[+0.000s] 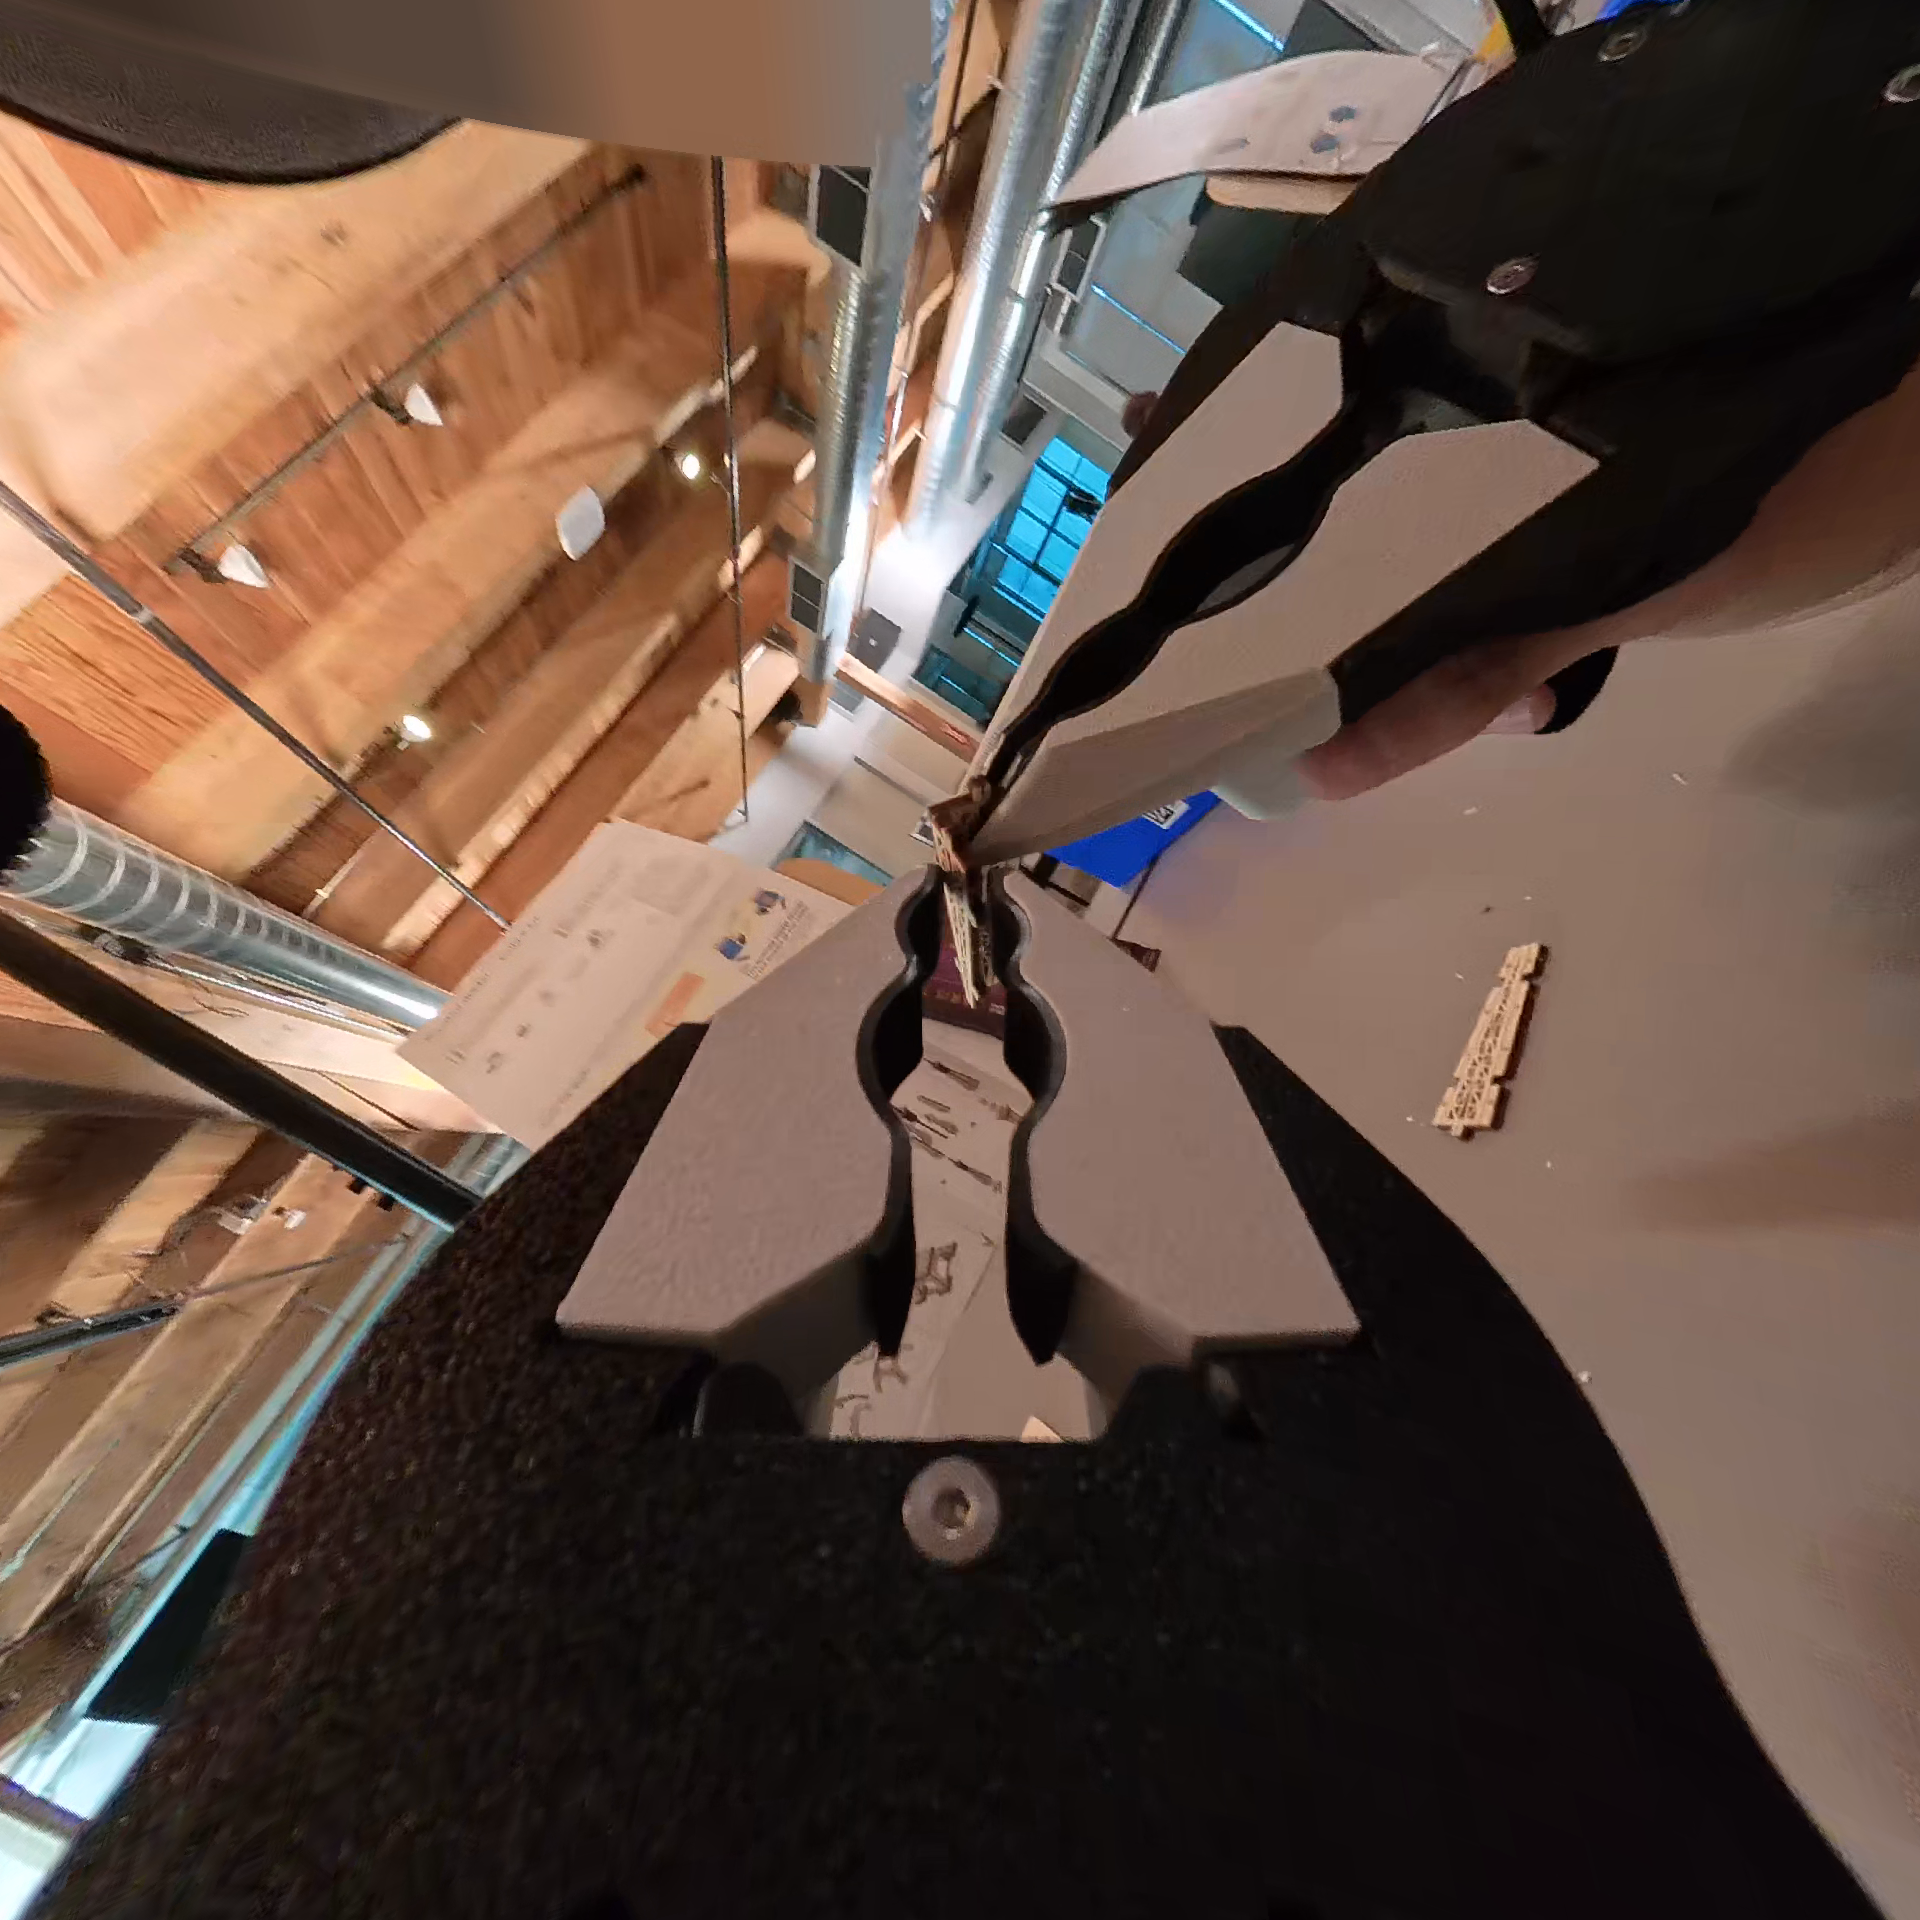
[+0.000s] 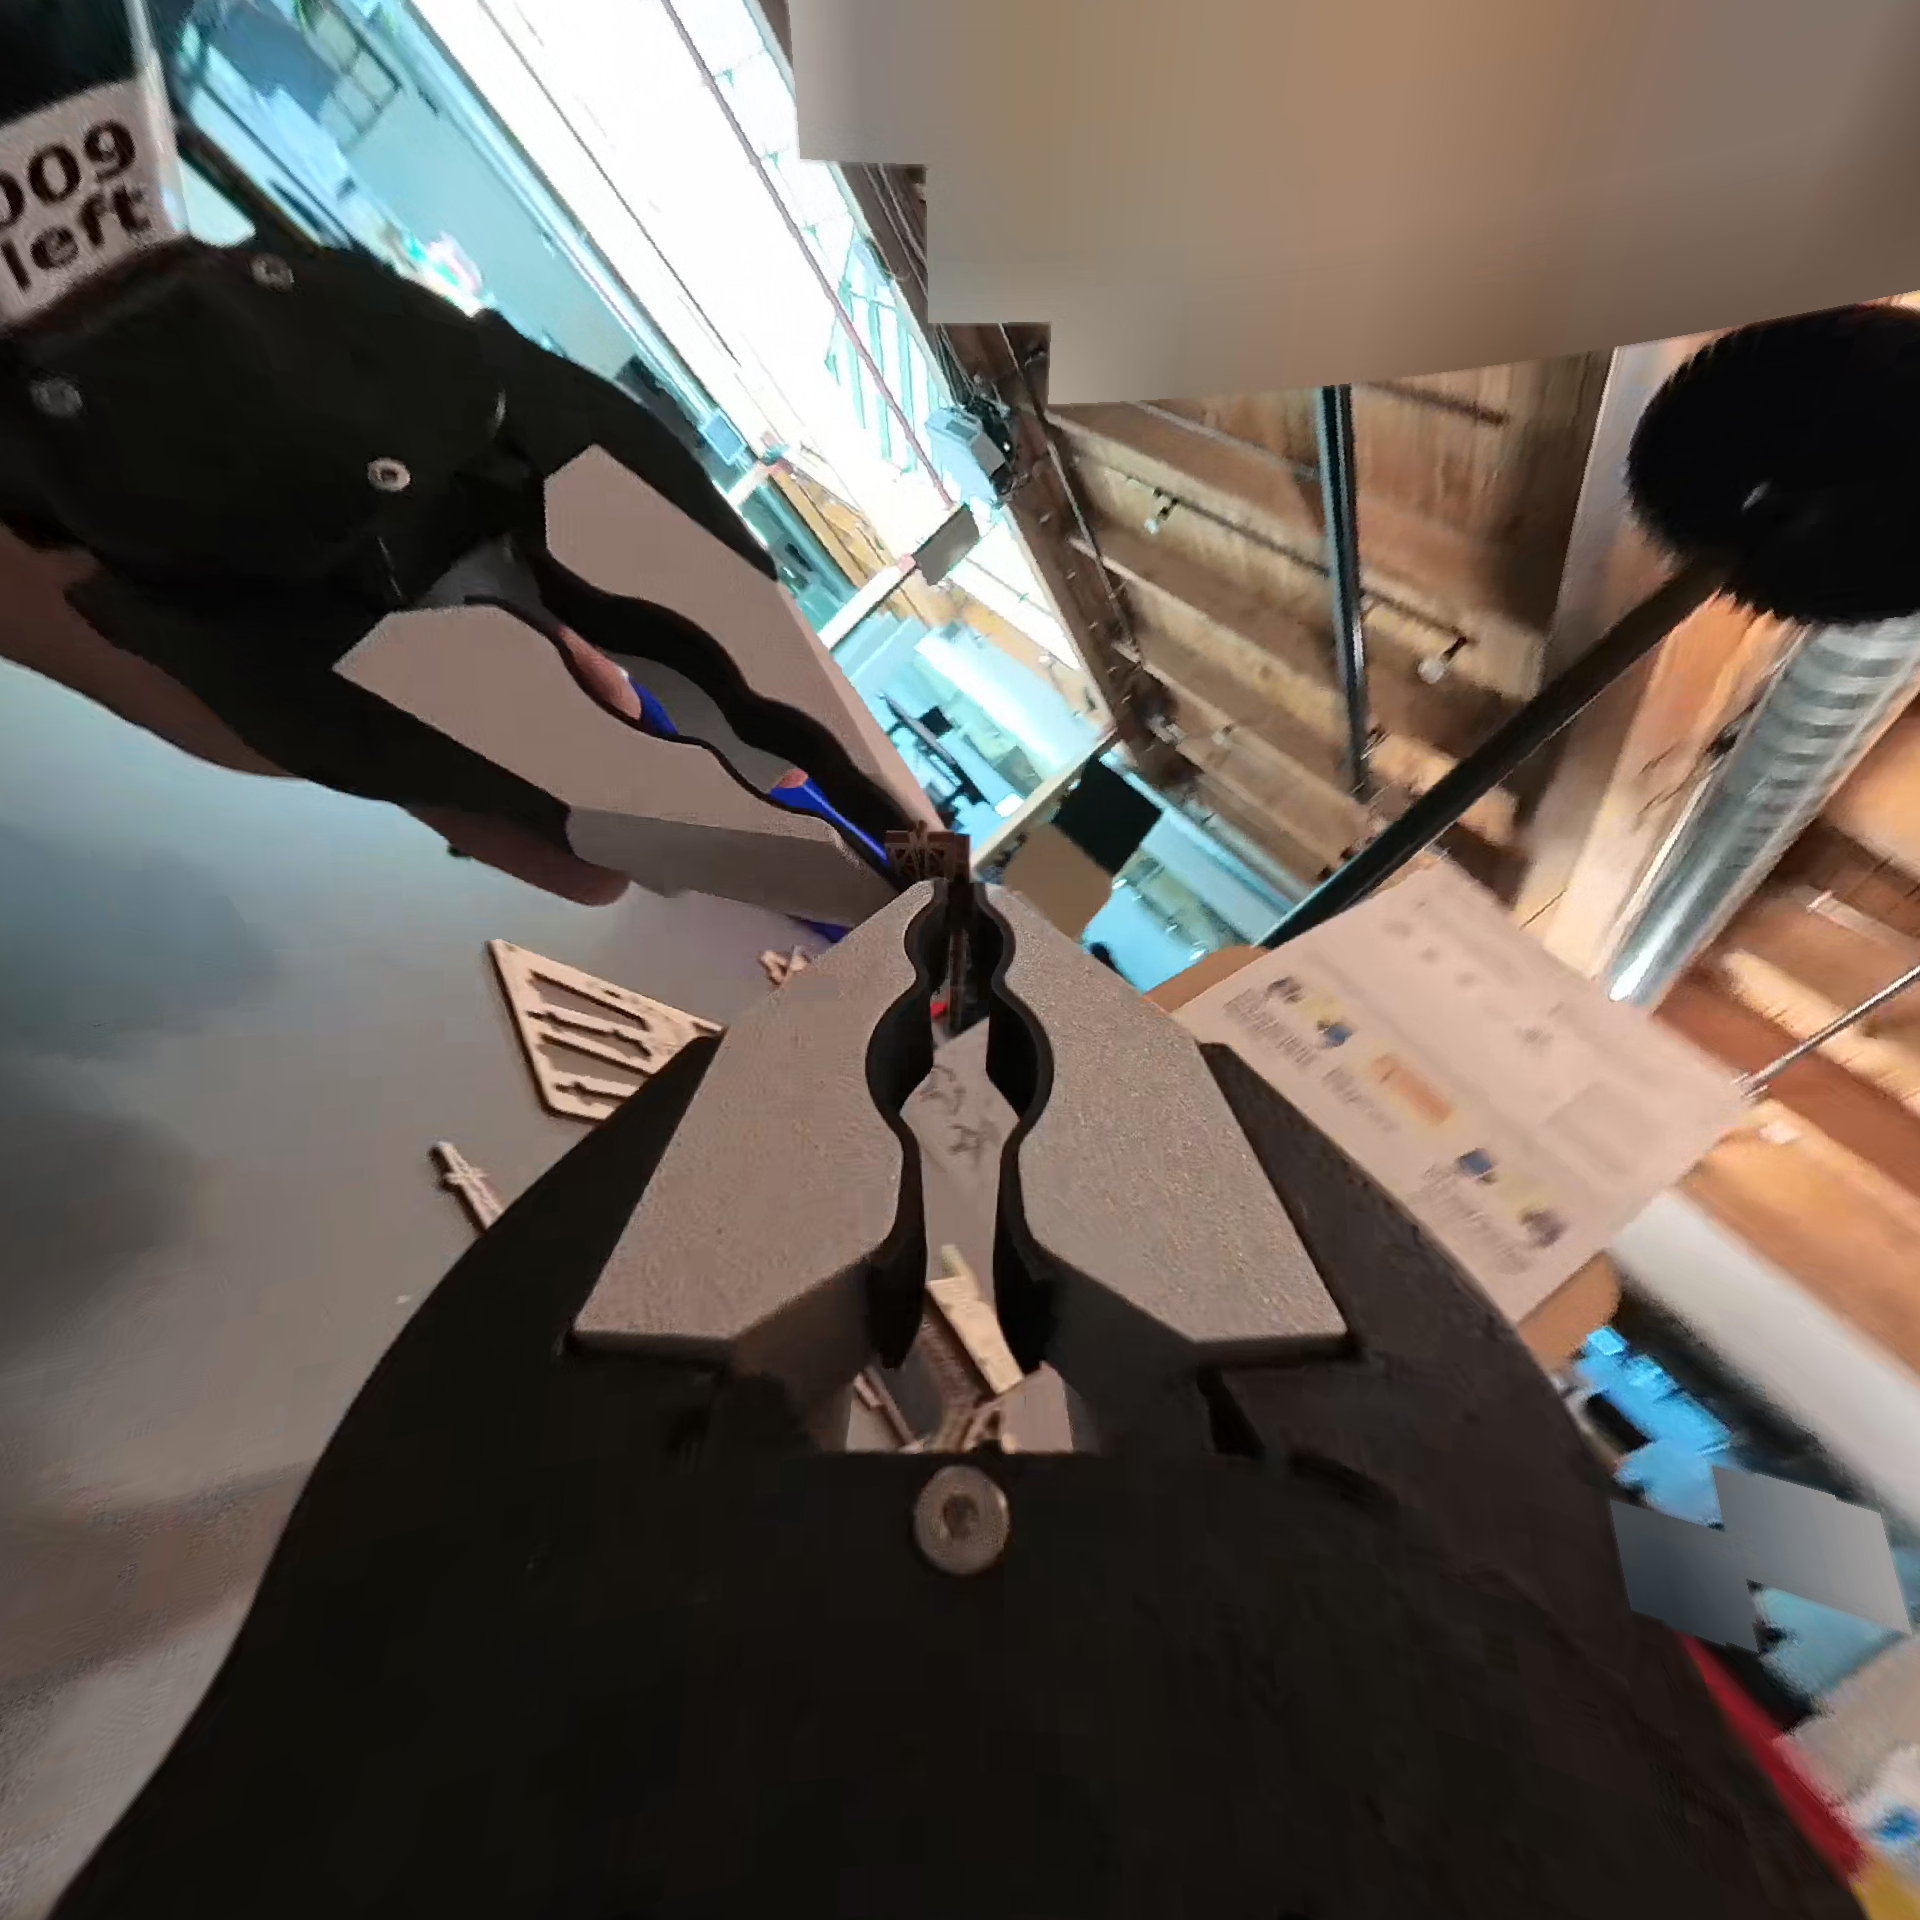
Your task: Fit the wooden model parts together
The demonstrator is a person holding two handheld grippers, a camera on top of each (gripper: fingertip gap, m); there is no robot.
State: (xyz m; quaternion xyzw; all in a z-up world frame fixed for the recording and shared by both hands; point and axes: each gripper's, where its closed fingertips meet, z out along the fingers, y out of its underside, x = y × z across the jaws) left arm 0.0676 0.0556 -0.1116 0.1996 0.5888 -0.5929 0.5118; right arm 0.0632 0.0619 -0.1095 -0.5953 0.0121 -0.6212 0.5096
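Both grippers are held up above the grey table, tip to tip. My left gripper (image 1: 964, 899) is shut on a thin laser-cut wooden strip (image 1: 968, 940) that stands between its fingertips. My right gripper (image 1: 971, 821) comes in from the upper right of the left wrist view and is shut on a small wooden part (image 1: 954, 826) that touches the top of that strip. In the right wrist view, my right gripper (image 2: 961, 894) pinches a dark wooden strip (image 2: 961, 951), and the left gripper (image 2: 902, 862) holds a small lattice part (image 2: 928, 854) against it.
A pale lattice wooden piece (image 1: 1488, 1041) lies on the grey table (image 1: 1662, 1299). A cut-out wooden sheet (image 2: 582, 1039) and a thin wooden strip (image 2: 470, 1184) lie on the table too. A printed instruction sheet (image 2: 1455, 1081) stands propped behind the grippers. Both grippers' tips are close together, under 4 cm apart.
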